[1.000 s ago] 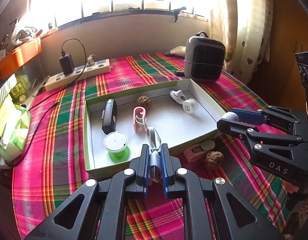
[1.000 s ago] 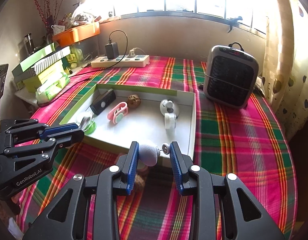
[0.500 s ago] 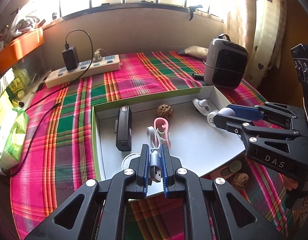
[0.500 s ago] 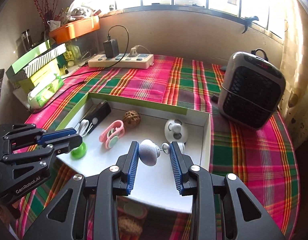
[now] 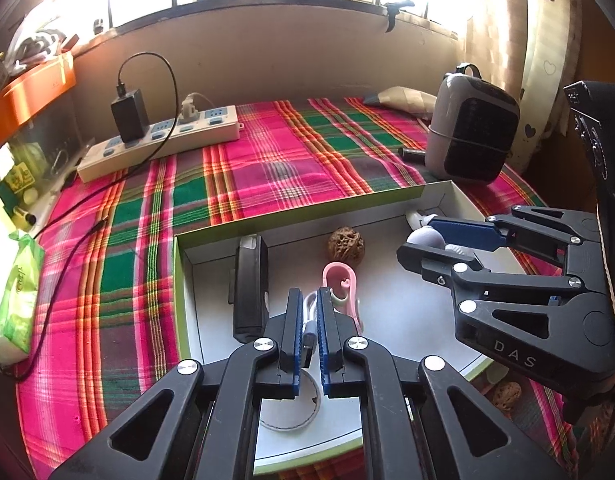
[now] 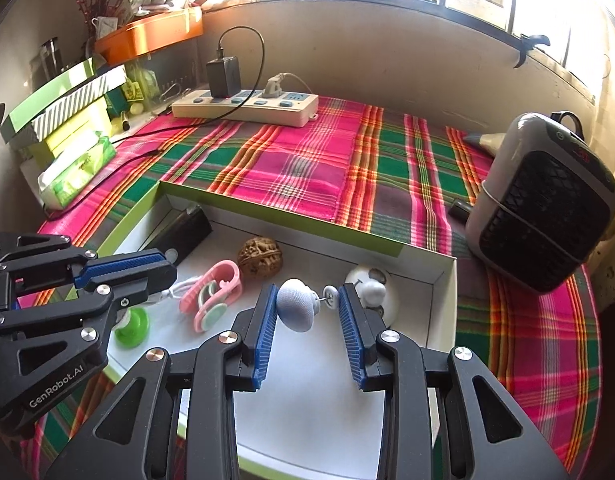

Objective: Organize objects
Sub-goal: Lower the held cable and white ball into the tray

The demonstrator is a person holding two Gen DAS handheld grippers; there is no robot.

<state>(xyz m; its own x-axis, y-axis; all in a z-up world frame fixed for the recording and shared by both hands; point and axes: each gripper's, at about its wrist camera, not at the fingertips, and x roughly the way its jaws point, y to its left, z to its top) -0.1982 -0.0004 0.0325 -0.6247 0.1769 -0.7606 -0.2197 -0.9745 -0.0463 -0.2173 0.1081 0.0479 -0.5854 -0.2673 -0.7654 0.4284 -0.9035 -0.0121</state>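
Observation:
A shallow white box with a green rim (image 5: 307, 208) (image 6: 283, 210) lies on the plaid cloth. In it are a walnut (image 5: 346, 243) (image 6: 260, 258), a pink clip (image 5: 341, 284) (image 6: 211, 296), a black device (image 5: 249, 288) (image 6: 183, 232), a green spool (image 6: 131, 326) and a white round piece (image 6: 371, 294). My left gripper (image 5: 308, 294) (image 6: 169, 268) hangs over the box's left half, its jaws closing on a white USB cable (image 5: 309, 346). My right gripper (image 6: 307, 292) (image 5: 417, 240), over the right half, is shut on a grey knob with a metal pin (image 6: 295, 310) (image 5: 427, 235).
A power strip with a black charger (image 5: 159, 140) (image 6: 247, 106) lies at the back left. A grey heater (image 5: 471, 132) (image 6: 543, 208) stands at the right, close to the box. A tissue pack (image 5: 15, 292) sits at the left edge. Another walnut (image 5: 505, 394) lies outside the box's near side.
Both grippers have moved forward from the box's near edge to over its inside, carrying the cable and the knob. The things in the box have stayed put.

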